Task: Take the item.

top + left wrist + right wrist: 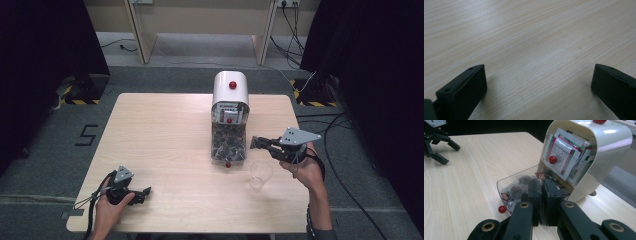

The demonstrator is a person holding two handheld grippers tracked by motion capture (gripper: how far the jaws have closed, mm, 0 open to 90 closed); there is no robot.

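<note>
A white dispenser [230, 87] [609, 142] with red knobs stands at the table's middle back, with printed packets in its upper slot. Its clear tray [228, 145] [506, 183] is pulled out toward me and holds several dark sachets. At the tray's right side, my right gripper [256, 143] [541, 181] is shut on a dark sachet [541, 175] whose corner pokes past the tips. My left gripper [145, 195] rests at the table's front left, also seen from the right gripper view [442, 152]. In the left gripper view its jaws stand wide open over bare wood.
A clear plastic cup [260, 174] stands upright just in front of the right gripper, near the hand that holds it. A small red knob [228, 164] [502, 209] sticks out of the tray's front. The table edge [295, 150] runs close on the right.
</note>
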